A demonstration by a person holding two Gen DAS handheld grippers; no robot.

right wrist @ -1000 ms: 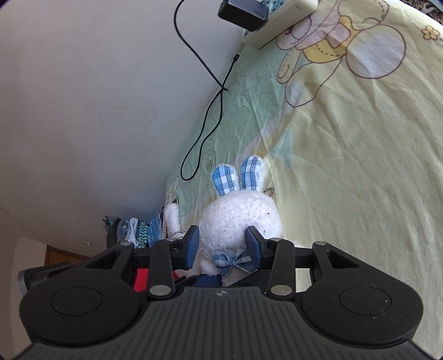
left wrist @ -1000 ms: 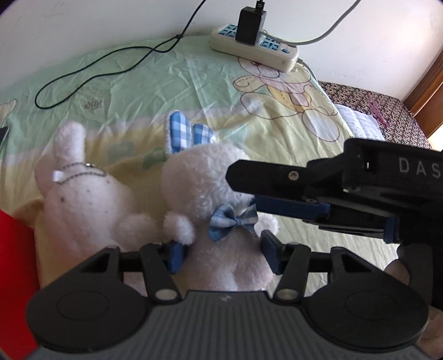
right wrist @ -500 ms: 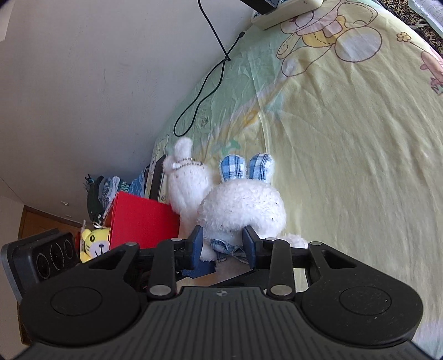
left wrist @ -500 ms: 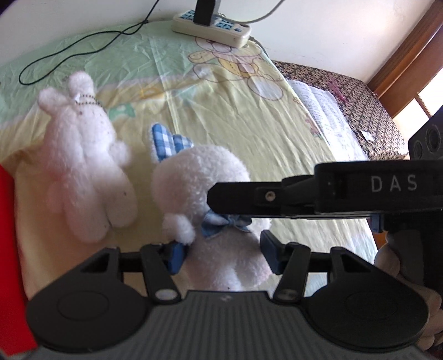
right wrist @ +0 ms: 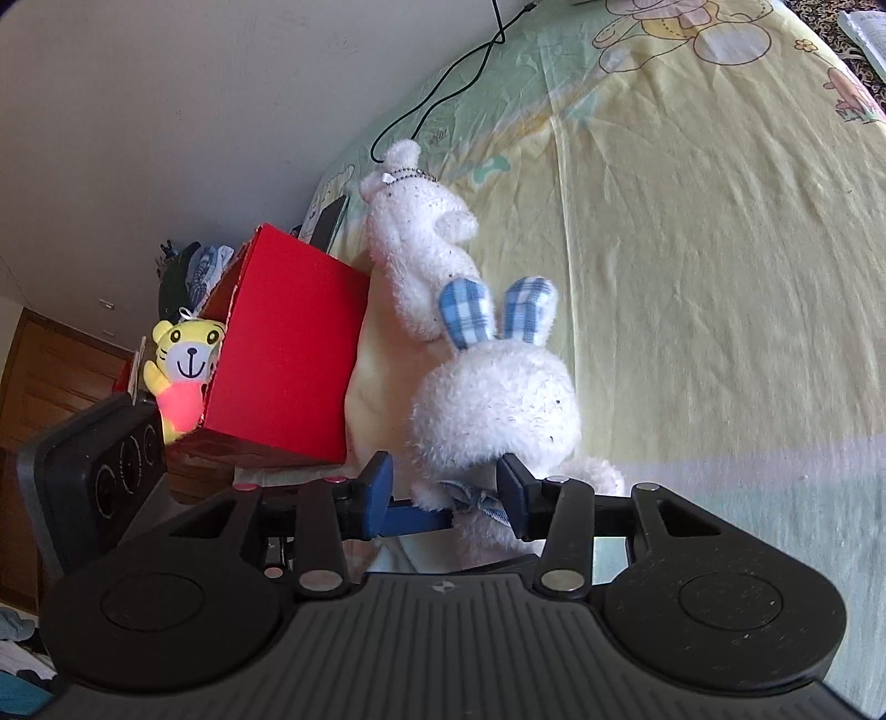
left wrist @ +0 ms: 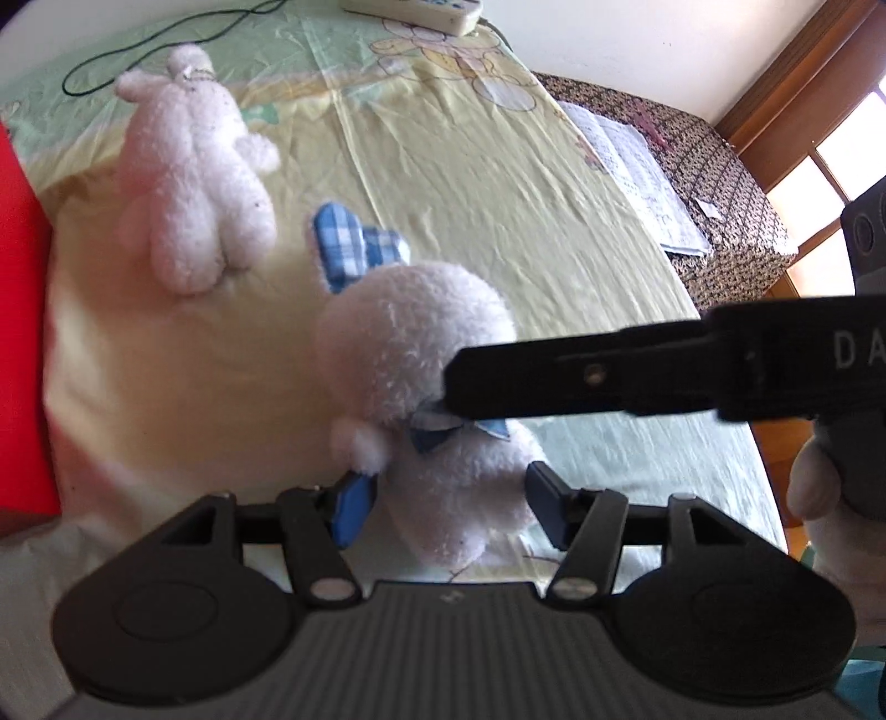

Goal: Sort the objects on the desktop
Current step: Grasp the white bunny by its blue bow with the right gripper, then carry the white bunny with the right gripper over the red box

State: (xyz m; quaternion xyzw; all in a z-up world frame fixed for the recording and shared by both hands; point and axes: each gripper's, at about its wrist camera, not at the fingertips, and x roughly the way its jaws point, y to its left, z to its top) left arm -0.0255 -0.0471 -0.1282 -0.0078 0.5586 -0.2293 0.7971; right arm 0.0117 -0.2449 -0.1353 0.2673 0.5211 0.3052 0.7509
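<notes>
A white plush bunny (left wrist: 415,332) with blue checked ears and a blue bow lies on the yellow-green sheet (left wrist: 498,183). My left gripper (left wrist: 449,509) straddles its lower body. The jaws are opening, and a gap shows beside the left pad. My right gripper (right wrist: 446,495) stands around the bunny's (right wrist: 493,410) neck at the bow. Its jaws are also opening, with the left pad off the fur. In the left wrist view the right gripper's finger (left wrist: 554,382) reaches in from the right. A second white plush (left wrist: 194,183) lies beyond, next to a red box (right wrist: 288,343).
A yellow tiger plush (right wrist: 185,365) sits at the red box's open side. A power strip (left wrist: 415,11) and a black cable (left wrist: 166,44) lie by the wall. An open book (left wrist: 637,171) rests on a patterned cloth to the right. A hand (left wrist: 814,487) holds the right gripper.
Both grippers have travelled with the bunny away from the wall, and the red box has come into the right wrist view. Both pairs of jaws now stand wider around the bunny.
</notes>
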